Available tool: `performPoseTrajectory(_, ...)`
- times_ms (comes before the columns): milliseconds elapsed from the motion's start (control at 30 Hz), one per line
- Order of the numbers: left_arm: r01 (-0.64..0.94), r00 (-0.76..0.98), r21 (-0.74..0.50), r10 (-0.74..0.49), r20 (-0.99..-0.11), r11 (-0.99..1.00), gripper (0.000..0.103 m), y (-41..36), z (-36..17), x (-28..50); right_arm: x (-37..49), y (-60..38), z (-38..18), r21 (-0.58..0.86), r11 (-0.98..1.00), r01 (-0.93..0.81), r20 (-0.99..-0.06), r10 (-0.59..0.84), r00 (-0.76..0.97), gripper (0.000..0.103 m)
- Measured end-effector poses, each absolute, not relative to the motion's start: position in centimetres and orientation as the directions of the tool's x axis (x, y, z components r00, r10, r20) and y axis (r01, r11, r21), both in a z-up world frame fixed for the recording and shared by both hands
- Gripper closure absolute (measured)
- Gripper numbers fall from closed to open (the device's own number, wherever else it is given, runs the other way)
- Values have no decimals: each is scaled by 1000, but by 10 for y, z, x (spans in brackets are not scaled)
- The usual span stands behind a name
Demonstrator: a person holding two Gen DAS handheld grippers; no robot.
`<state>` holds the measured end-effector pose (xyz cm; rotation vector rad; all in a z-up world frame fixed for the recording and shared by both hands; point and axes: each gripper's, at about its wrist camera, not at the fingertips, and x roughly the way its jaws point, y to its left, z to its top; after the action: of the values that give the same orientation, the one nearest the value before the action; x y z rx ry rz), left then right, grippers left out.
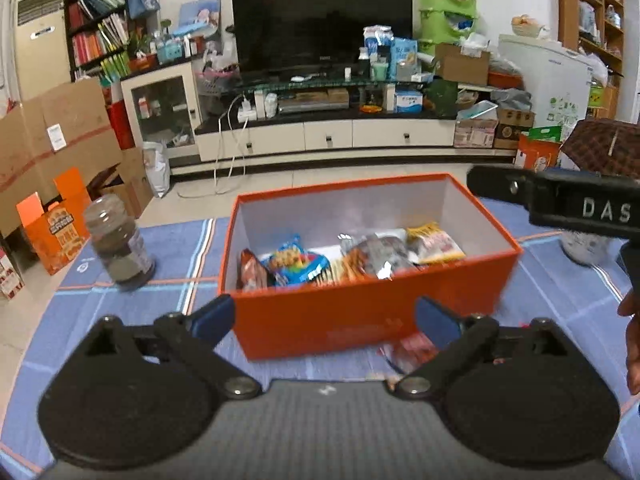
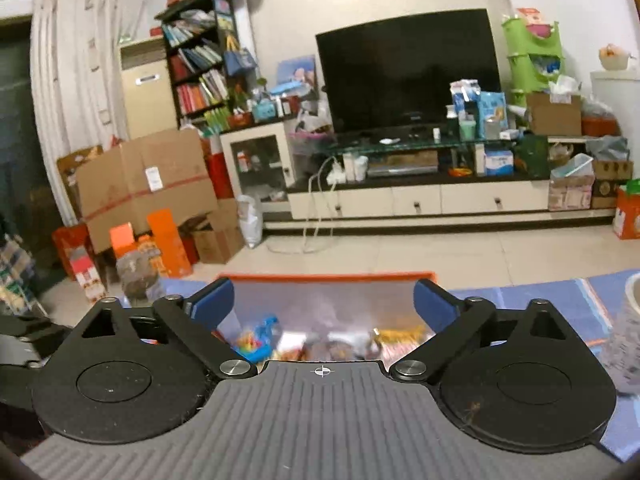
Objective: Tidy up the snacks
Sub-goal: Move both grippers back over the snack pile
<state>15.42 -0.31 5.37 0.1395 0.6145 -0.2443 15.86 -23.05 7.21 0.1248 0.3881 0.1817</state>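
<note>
An open orange box stands on the blue plaid tablecloth and holds several snack packets. A red snack packet lies on the cloth against the box's near right corner. My left gripper is open and empty, just in front of the box's near wall. My right gripper is open and empty, hovering above the box, with the packets blurred below it. The right gripper's body shows at the right of the left wrist view.
A clear jar of dark contents stands on the cloth left of the box. A pale container stands at the table's right. Cardboard boxes and orange cartons sit on the floor to the left, a TV stand beyond.
</note>
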Motion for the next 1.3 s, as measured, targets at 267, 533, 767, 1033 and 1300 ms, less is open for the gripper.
performPoseTrajectory(267,265,776,10,-207,-596,964,7,-10,46,92,63,-253,25,128,985,-114,-474,161,866,8)
performPoseTrajectory(533,176,747,-27,-151,-647,984,5,-12,18,54,37,-249,2,87,975,-203,-530,218,820,8)
performPoseTrajectory(767,209,665,-12,-151,-731,978,4,-2,-28,21,26,-264,-13,140,985,-102,-543,163,824,6)
performPoseTrajectory(1033,152,689,-72,-158,-707,986,4,34,-23,26,39,-254,-30,178,971,-157,-606,234,760,7)
performPoseTrajectory(1300,-52,759,-145,-55,-648,988,4,109,-8,41,57,-249,-17,148,980,-130,-563,191,804,7)
